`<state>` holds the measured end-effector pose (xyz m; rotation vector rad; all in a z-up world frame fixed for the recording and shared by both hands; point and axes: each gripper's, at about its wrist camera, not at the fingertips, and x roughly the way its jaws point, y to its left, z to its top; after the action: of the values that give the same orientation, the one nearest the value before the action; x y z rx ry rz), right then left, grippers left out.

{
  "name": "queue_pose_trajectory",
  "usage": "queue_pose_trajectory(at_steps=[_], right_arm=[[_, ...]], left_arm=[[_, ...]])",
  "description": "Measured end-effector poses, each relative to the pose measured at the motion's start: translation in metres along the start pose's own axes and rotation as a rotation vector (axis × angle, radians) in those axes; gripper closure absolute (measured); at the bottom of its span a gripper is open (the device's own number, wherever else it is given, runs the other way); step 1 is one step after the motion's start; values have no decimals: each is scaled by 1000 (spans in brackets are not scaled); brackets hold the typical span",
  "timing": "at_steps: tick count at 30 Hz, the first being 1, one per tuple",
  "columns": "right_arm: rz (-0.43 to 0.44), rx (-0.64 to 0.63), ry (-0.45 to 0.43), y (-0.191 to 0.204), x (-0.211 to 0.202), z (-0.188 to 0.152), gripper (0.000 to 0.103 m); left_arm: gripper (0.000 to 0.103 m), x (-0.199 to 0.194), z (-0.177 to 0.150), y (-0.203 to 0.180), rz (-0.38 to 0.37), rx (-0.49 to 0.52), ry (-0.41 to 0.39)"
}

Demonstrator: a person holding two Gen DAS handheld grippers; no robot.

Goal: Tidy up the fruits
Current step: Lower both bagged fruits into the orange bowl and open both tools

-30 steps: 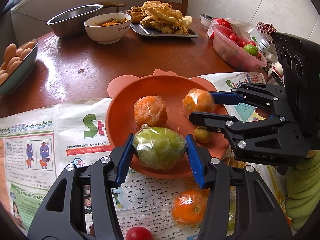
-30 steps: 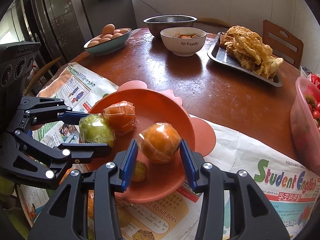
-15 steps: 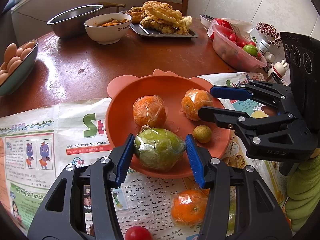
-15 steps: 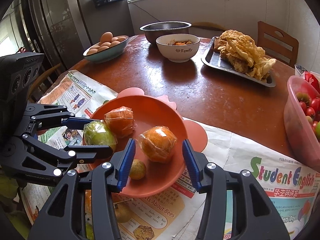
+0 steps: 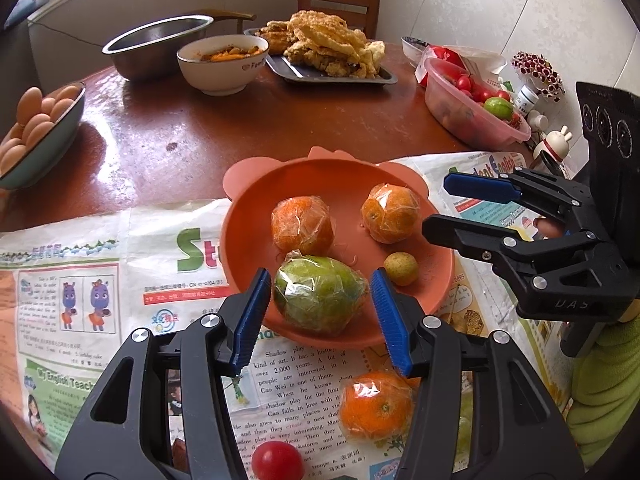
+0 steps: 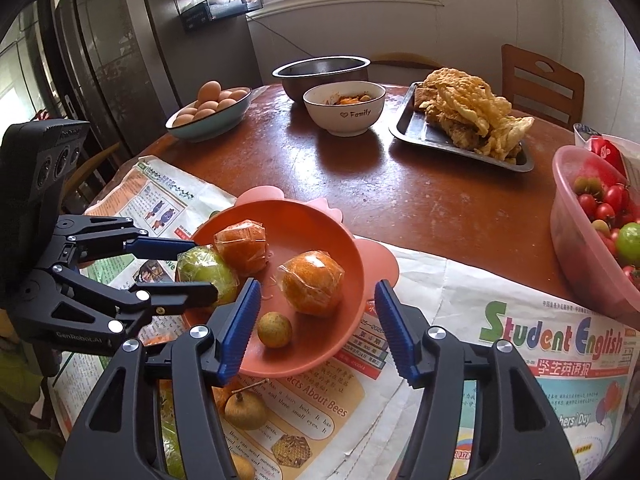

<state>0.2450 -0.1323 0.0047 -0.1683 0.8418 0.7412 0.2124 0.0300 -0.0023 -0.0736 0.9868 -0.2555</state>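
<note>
Left wrist: the left hand-held gripper (image 5: 318, 312) brackets the green fruit (image 5: 320, 294) at the plate's (image 5: 248, 240) near rim, pads barely touching, not clearly clenched.

Right wrist: the right hand-held gripper (image 6: 316, 324) has just been opening; released, its orange (image 6: 312, 282) now sits free on the plate near the bench's front edge.

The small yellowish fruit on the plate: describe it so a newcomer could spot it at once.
Find the orange plate on the newspaper. On it lie two wrapped oranges, a wrapped green fruit and the small yellowish fruit, near the plate's front edge. It alone is unwrapped, and much the smallest.
</note>
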Motion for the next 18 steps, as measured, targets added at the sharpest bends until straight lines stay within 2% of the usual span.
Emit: queue_pose_trajectory(at_steps=[9,16,18], right_arm=[[-7,2,-29,3,-13,0,38],[-15,1,-48,5,-22,0,31],[-23,1,-53,6,-24,-1,30]], left_arm=[[51,-13,0,2,15,-9,-23],[34,-19,-2,4,32,-29,-37],[32,-22,-2,5,35,-33,-43]])
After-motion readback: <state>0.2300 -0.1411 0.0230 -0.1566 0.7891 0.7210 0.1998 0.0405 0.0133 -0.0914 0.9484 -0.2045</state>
